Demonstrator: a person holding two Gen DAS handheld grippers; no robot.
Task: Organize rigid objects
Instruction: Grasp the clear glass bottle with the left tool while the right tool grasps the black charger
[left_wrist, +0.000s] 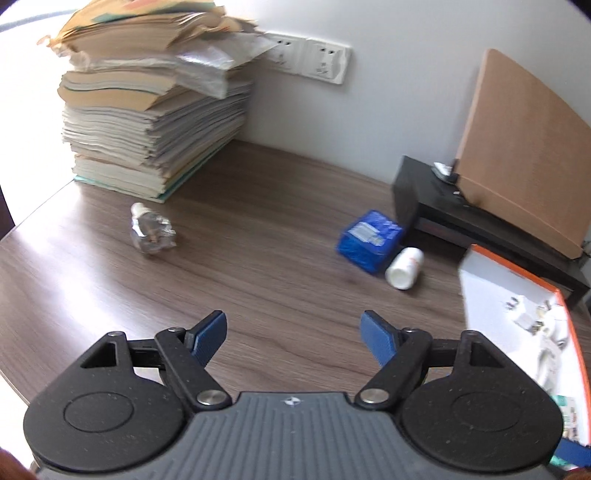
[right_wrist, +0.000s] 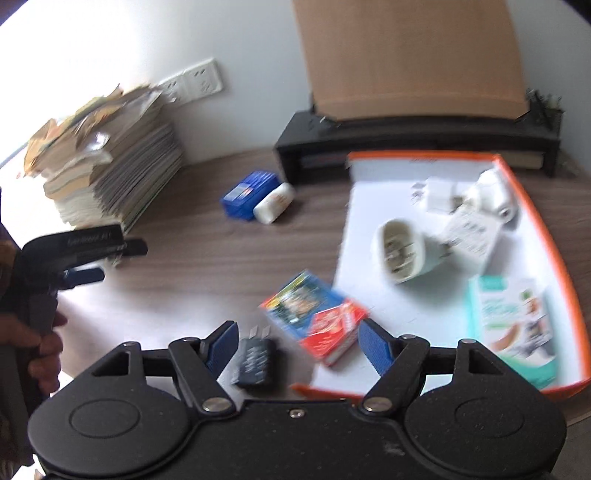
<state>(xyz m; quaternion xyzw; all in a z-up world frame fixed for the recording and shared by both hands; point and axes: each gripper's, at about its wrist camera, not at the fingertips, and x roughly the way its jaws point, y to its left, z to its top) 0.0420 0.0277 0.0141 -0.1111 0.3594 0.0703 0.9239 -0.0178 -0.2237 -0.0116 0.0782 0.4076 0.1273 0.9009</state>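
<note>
I see a dark wood-grain desk (left_wrist: 280, 236) against a pale wall with sockets (left_wrist: 314, 59). Taking the orange-rimmed tray (right_wrist: 532, 206) as my landmark: the white bottle (right_wrist: 274, 204) lies on its side well left of it, long axis running toward the back wall, touching a blue box (right_wrist: 249, 195). Inside the tray I see white plugs (right_wrist: 402, 247) and a teal carton (right_wrist: 511, 325); a red-and-blue box (right_wrist: 317, 325) overlaps its near-left edge. My left gripper (left_wrist: 293, 341) and right gripper (right_wrist: 297, 345) both gape empty.
</note>
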